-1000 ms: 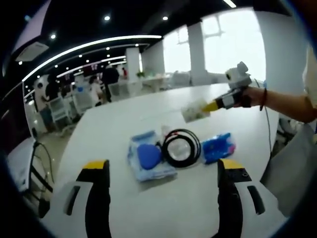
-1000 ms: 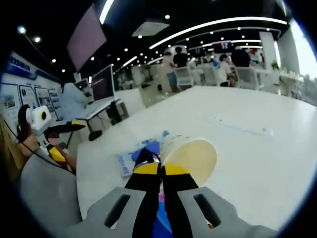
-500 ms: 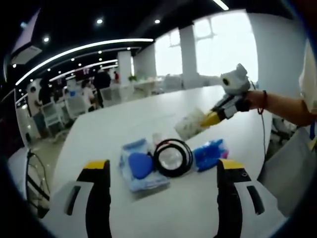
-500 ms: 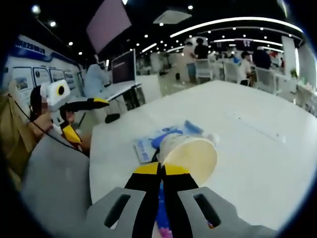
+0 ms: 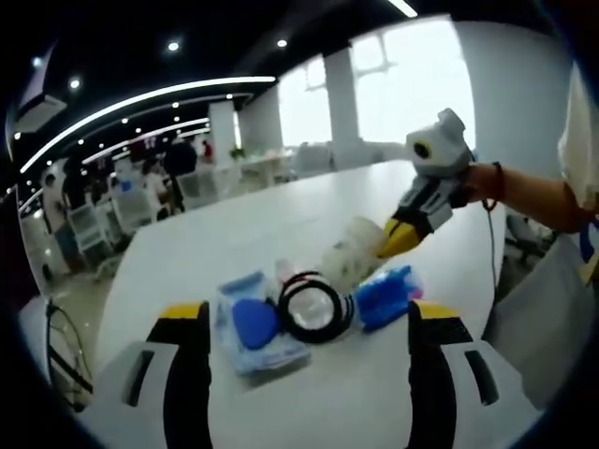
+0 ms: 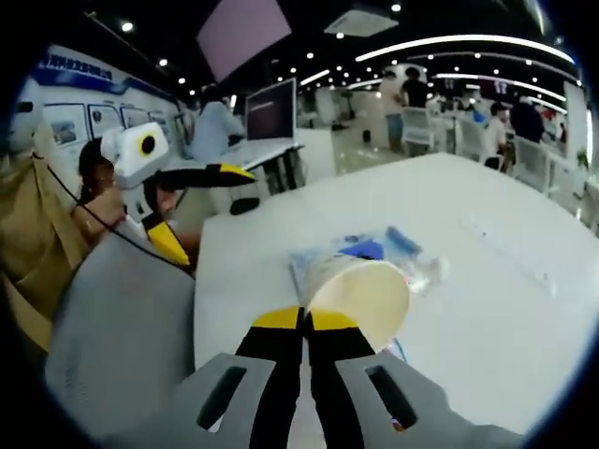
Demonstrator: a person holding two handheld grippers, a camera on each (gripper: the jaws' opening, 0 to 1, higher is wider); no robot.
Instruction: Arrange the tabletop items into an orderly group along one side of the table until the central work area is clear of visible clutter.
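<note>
Right gripper [image 6: 304, 323] pinched on cup [image 6: 360, 290] rim, cup tilted, just above coil [image 5: 314, 307]. Left gripper [image 5: 299, 323] spread, empty, near side of coil; pouch [image 5: 253, 323] beside.

Right hand-held gripper [image 6: 305, 320] clamped, left hand-held gripper [image 5: 306, 316] spread

No legible text anywhere. Wall posters [image 6: 58, 120] at 10 o'clock in right gripper view carry print too blurred to read. Blue packet [image 5: 384, 296] on table [image 5: 234, 234] in left gripper view: no readable label.
</note>
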